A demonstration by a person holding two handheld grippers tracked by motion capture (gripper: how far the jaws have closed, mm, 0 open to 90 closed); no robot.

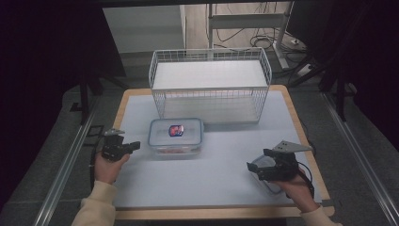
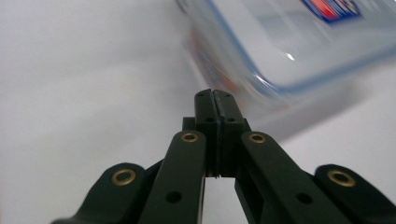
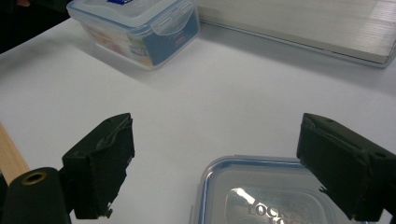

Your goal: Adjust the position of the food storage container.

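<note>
A clear lidded container [image 1: 175, 136] with a blue-rimmed lid and a red-and-blue label stands mid-table, in front of the wire basket [image 1: 210, 84]. My left gripper [image 1: 135, 145] is shut, empty, just left of that container [image 2: 299, 42]; its tips [image 2: 215, 95] point at the container's near corner without touching. My right gripper [image 1: 258, 165] is open at the front right, over a second, smaller blue-rimmed container [image 1: 269, 187]. In the right gripper view this lid [image 3: 266, 196] lies between the right gripper's [image 3: 217, 128] spread jaws, and the pads [image 3: 105, 161] stand apart from it.
The white wire basket [image 3: 303, 28] spans the back of the white mat [image 1: 216, 188]. The mat's wooden border [image 3: 9, 154] runs close to my right gripper. Beyond the table are dark floor, metal rails and cables.
</note>
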